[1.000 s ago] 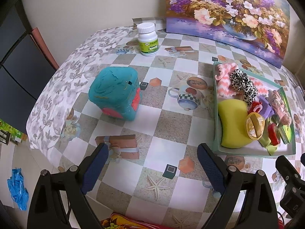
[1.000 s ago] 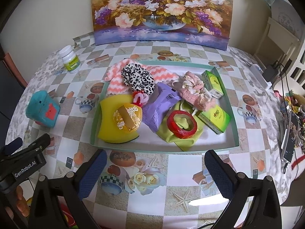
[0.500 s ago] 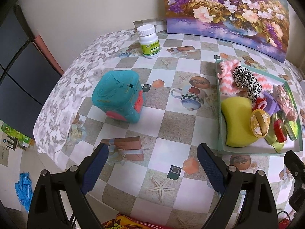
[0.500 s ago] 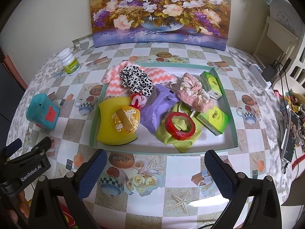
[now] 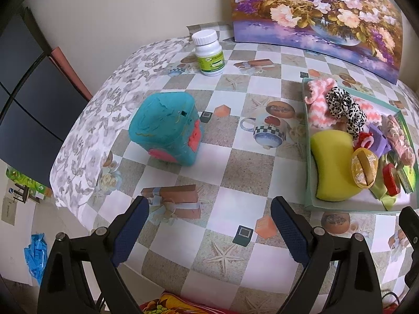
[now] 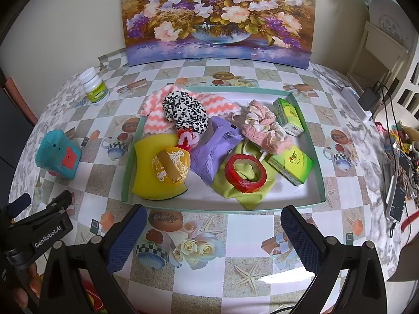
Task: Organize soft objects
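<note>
A green tray [image 6: 318, 162] on the table holds a yellow sponge [image 6: 149, 167], a round yellow pouch [image 6: 171, 166], a leopard scrunchie [image 6: 184, 111], a pink zigzag cloth [image 6: 157, 107], a pink scrunchie [image 6: 262, 125], a purple packet [image 6: 214, 151], a red tape ring [image 6: 244, 172] on a lime cloth [image 6: 248, 196], and two green boxes [image 6: 290, 163]. A teal foam cube [image 5: 166, 128] sits left of the tray [image 5: 309, 172]. My left gripper [image 5: 209, 231] is open above the table's front. My right gripper [image 6: 214, 238] is open before the tray. Both hold nothing.
A white pill bottle [image 5: 208, 53] stands at the back left, a flower painting [image 6: 217, 18] leans on the wall. Cables and phones [image 6: 398, 183] lie at the right table edge. The left table edge [image 5: 68, 162] drops to the floor. The left gripper's body [image 6: 34, 233] shows at bottom left.
Both grippers have drawn back and risen slightly, so the table looks farther away. Neither gripper's fingers have moved, and the objects lie as before.
</note>
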Available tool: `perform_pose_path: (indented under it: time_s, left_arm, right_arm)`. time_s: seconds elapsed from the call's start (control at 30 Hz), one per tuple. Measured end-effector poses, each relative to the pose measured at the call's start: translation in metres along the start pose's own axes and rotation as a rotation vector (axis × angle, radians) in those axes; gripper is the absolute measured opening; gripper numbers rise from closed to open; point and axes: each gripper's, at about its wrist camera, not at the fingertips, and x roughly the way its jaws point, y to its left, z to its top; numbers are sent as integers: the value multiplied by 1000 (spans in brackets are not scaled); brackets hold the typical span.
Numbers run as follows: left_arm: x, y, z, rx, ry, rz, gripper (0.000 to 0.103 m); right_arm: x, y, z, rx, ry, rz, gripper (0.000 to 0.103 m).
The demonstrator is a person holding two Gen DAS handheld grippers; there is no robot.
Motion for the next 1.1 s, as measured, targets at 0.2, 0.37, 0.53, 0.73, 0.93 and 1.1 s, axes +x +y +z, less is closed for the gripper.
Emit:
perform_pose_path:
  time_s: [0.2,0.37,0.53,0.73,0.93,1.1]
  left_arm:
    - [2,0,0,-6,7,13,94]
    - [4,2,0,-12,13,16,94]
    - [5,2,0,-15,18,19,94]
    - [5,2,0,-14,18,16,94]
    - [5,2,0,-16,18,19,94]
    - [5,3,1,-15,15,20,94]
  right_arm:
    - [-1,-1,1,5,0,0,103]
    - [0,-1,1,3,0,-1,103]
    - [0,-1,1,3,0,-1,103]
    - [0,-1,1,2,0,-1,103]
    - [0,0,1,2,1,-2,103]
    - [0,-1,0,1,2,-2,103]
